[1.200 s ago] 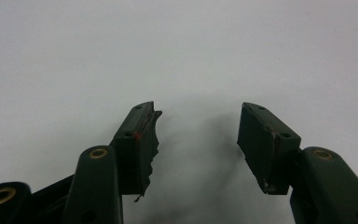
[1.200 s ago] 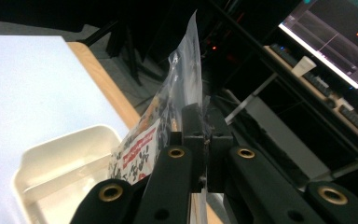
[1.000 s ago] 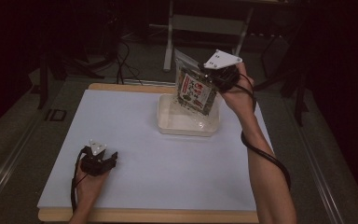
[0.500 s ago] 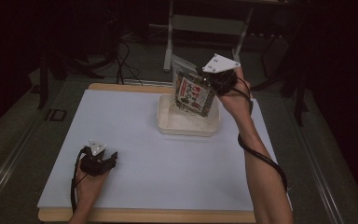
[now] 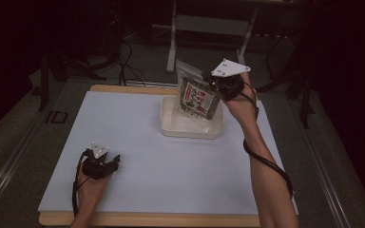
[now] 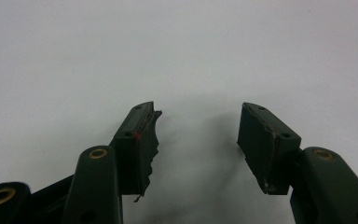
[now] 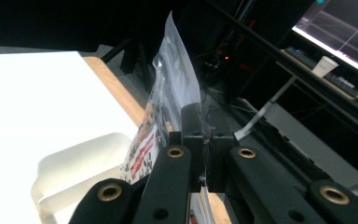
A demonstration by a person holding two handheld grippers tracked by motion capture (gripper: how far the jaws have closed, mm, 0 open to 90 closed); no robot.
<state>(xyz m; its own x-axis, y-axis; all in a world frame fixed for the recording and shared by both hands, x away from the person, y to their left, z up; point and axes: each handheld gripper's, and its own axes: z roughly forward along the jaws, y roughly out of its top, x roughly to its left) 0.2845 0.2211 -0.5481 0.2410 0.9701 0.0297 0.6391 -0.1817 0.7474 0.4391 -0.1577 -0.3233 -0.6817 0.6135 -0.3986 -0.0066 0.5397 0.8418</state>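
A clear snack bag (image 5: 197, 97) with a red and white label hangs tilted above a white plastic tray (image 5: 171, 124) at the back of the table. My right gripper (image 5: 212, 83) is shut on the bag's upper edge. In the right gripper view the bag (image 7: 170, 88) rises from between the closed jaws of my right gripper (image 7: 204, 122), with the tray (image 7: 70, 161) below at the left. My left gripper (image 5: 115, 160) rests on the white table mat near the front left. Its jaws stand apart over bare mat, so my left gripper (image 6: 196, 126) is open with nothing in it.
The white mat (image 5: 138, 142) covers a wooden tabletop (image 5: 123, 89). Dark metal stands and cables stand behind the table. A shelf with a screen and a paper cup (image 7: 325, 65) is off to the side in the right gripper view.
The right hand has shifted the bag slightly toward the back and a little higher over the tray. The left hand has stayed put.
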